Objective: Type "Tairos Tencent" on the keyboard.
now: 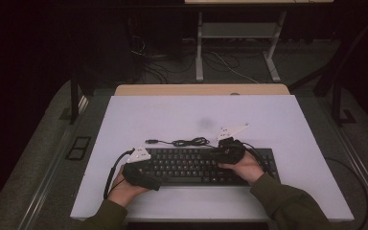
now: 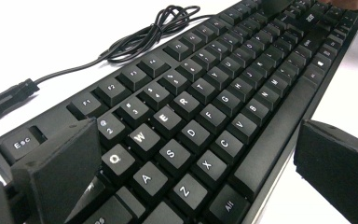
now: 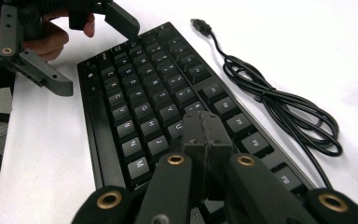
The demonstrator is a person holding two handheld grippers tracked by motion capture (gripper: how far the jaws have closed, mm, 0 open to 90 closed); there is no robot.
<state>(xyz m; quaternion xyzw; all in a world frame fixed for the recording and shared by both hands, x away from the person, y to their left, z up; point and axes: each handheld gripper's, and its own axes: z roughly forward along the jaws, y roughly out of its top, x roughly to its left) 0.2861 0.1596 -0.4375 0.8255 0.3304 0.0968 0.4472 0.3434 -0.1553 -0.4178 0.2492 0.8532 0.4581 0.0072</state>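
Note:
A black keyboard (image 1: 191, 165) lies on the white table (image 1: 196, 115), near its front edge. My left gripper (image 1: 146, 167) sits at the keyboard's left end. Its jaws stand wide open astride the keyboard (image 2: 214, 93): one over the Tab and Caps keys, the other beyond the front edge. My right gripper (image 1: 223, 151) hovers over the right half, shut with nothing between its jaws, its tips (image 3: 207, 135) just above the keys (image 3: 140, 93). The left gripper (image 3: 88, 49) shows open at the far end. The keyboard's cable (image 1: 189, 142) lies coiled behind it, its USB plug (image 2: 4, 100) loose.
A wooden tabletop edge (image 1: 201, 89) runs behind the white table. Farther back stand a desk's white legs (image 1: 199, 48) and floor cables (image 1: 230, 64). The coiled cable (image 3: 279, 107) lies close to the keyboard's back edge. The table's far half is bare white.

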